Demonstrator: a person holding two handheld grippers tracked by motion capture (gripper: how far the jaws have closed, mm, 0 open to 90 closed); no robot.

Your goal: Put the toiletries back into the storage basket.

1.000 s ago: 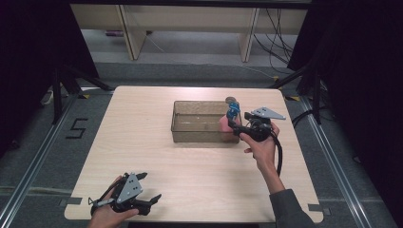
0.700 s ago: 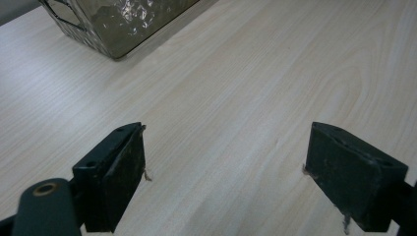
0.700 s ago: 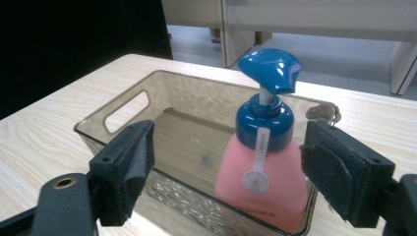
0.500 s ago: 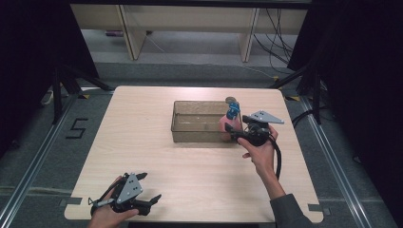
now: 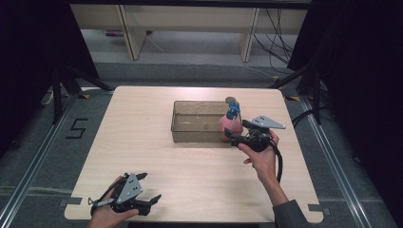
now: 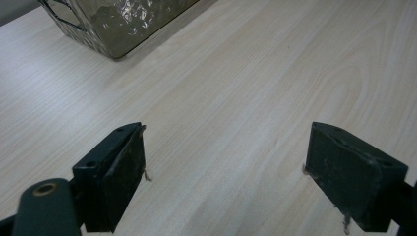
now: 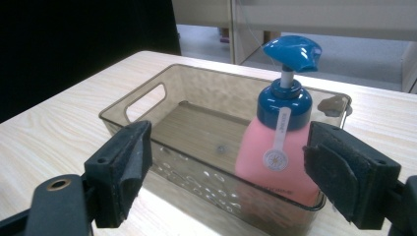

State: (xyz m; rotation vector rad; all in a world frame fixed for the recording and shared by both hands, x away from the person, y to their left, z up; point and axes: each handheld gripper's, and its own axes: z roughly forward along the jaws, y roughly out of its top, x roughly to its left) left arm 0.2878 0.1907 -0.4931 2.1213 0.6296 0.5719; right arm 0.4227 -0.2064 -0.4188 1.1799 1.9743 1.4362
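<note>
A pink soap bottle with a blue pump top stands upright in the right end of a tinted clear bin at the table's middle. My right gripper sits just at the bin's right front corner, on the near side of the bottle. Its jaws have just been opening and now stand wide apart. In the right gripper view the bottle is behind the bin wall, beyond the gripper, with no pad touching it. My left gripper rests open near the front left edge; its gripper has bare wood between the jaws.
The wooden table has free room left and in front of the bin. The bin's corner shows far ahead in the left gripper view. Shelving legs and cables stand on the floor behind the table.
The right gripper has let go of the bottle and drawn back a little toward the person. The bottle sits slightly lower, in the bin. The left gripper has not moved.
</note>
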